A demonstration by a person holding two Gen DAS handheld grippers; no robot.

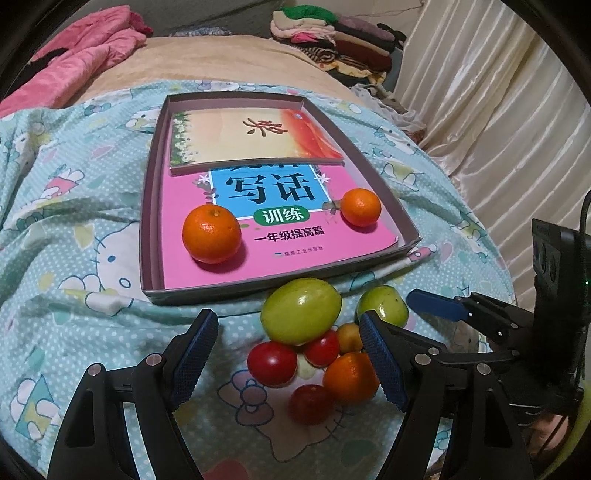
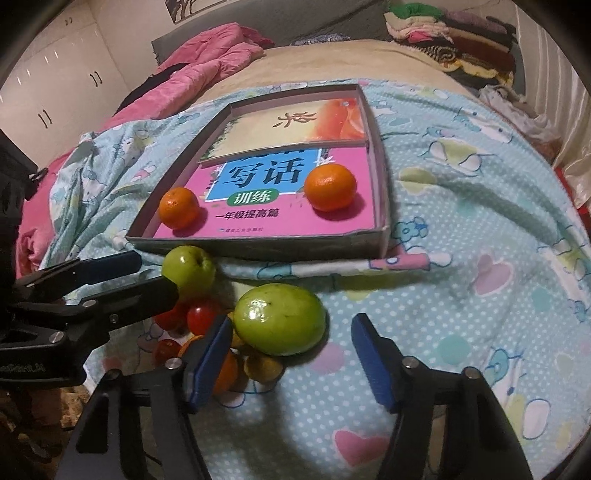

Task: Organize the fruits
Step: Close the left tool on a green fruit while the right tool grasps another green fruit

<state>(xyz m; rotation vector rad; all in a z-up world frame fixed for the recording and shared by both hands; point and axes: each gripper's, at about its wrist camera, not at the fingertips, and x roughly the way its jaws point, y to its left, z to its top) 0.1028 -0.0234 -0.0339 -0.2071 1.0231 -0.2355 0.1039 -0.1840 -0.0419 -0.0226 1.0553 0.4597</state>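
A shallow cardboard box (image 1: 151, 236) (image 2: 382, 166) lies on the bed with two books in it. Two oranges sit on the pink book: a larger one (image 1: 211, 234) (image 2: 330, 187) and a smaller one (image 1: 361, 206) (image 2: 180, 208). In front of the box lies a pile of fruit: a large green fruit (image 1: 301, 311) (image 2: 280, 319), a smaller green one (image 1: 384, 304) (image 2: 188, 271), several red tomatoes (image 1: 272, 363) (image 2: 201, 319) and an orange (image 1: 351, 376). My left gripper (image 1: 286, 365) is open, its jaws around the pile. My right gripper (image 2: 291, 365) is open just before the large green fruit.
The bed has a light blue cartoon sheet (image 1: 74, 258) (image 2: 480, 295). A pink quilt (image 1: 85, 55) (image 2: 207, 62) lies at the far left. Folded clothes (image 1: 332, 40) (image 2: 450, 33) are stacked at the back right. A cream curtain (image 1: 498, 110) hangs on the right.
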